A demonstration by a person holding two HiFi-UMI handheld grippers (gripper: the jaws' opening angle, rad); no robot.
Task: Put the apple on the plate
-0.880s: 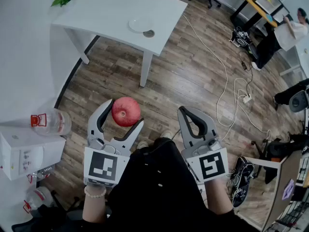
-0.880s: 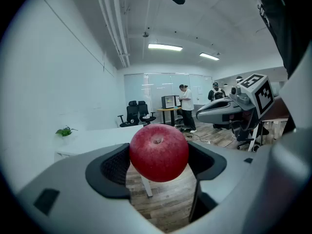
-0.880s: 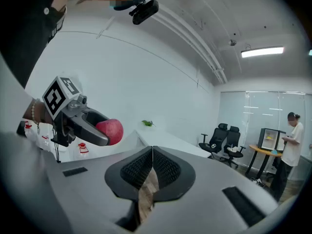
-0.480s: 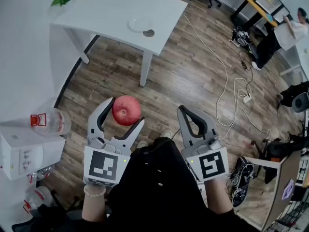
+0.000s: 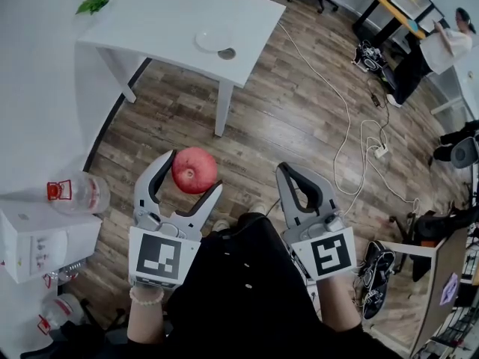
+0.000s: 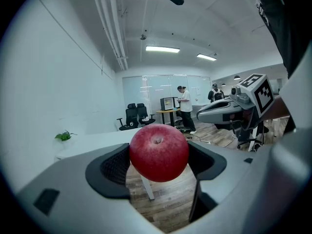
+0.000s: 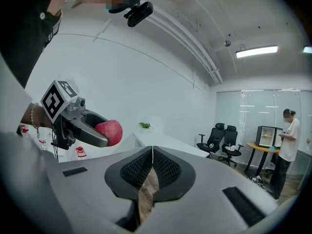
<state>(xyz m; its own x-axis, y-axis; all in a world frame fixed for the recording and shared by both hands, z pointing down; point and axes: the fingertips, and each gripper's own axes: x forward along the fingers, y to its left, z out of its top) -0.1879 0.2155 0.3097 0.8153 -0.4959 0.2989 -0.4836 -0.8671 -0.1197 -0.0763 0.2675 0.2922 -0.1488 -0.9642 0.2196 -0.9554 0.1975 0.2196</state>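
Note:
A red apple (image 5: 194, 170) is held in the air over the wooden floor, and my left gripper (image 5: 192, 175) is shut on it, one pad on each side. The left gripper view shows the apple (image 6: 158, 152) stem end up between the black pads (image 6: 115, 167). A white plate (image 5: 213, 42) lies near the front edge of the white table (image 5: 165, 17), far ahead of the apple. My right gripper (image 5: 290, 176) hangs beside the left one, shut and holding nothing. From the right gripper view (image 7: 152, 155) the apple (image 7: 111, 132) shows at the left.
A small round object (image 5: 228, 53) lies beside the plate and a green plant (image 5: 93, 1) at the table's far left. At my left are a water bottle (image 5: 75, 193) and a white box (image 5: 37, 238). Cables (image 5: 359, 140) cross the floor; a person (image 5: 441, 51) stands far right.

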